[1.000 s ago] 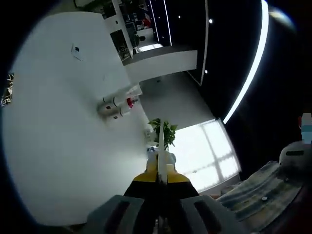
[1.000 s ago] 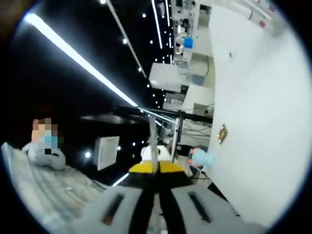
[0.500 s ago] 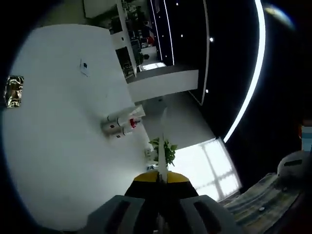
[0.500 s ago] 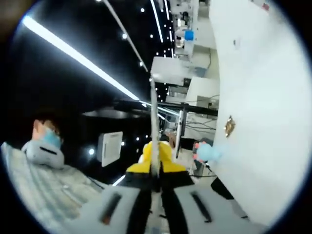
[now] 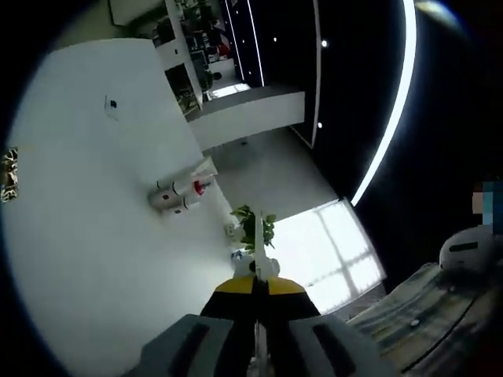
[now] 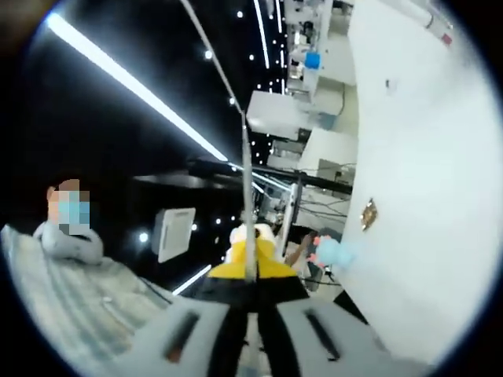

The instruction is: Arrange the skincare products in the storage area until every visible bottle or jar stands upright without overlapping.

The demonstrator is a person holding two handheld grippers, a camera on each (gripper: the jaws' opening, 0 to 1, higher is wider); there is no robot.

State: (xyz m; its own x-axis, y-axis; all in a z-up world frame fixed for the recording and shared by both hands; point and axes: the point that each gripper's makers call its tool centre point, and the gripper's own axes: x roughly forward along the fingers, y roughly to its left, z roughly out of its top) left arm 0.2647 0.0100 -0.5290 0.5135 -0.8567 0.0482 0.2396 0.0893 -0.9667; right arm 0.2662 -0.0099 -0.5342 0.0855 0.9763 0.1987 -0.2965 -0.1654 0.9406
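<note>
Two white skincare bottles (image 5: 177,193), one with a red cap, sit side by side on the white table (image 5: 94,236), which fills the left of the rolled left gripper view. I cannot tell whether they stand or lie. My left gripper (image 5: 258,239) is shut with nothing in it and is held well away from the bottles, pointing past the table edge. In the right gripper view my right gripper (image 6: 249,250) is also shut and empty, and the white table (image 6: 416,196) runs down the right side.
A small gold object (image 6: 367,214) lies on the table, seen as the gold object (image 5: 9,174) at the left edge. A green plant (image 5: 251,224) stands beyond the table. A blue-and-pink item (image 6: 326,251) sits near the table edge. A person in striped clothing (image 6: 86,306) is behind.
Both views have shifted and rolled a little with the hands. Both grippers stay shut and empty. The bottles have not visibly moved on the table.
</note>
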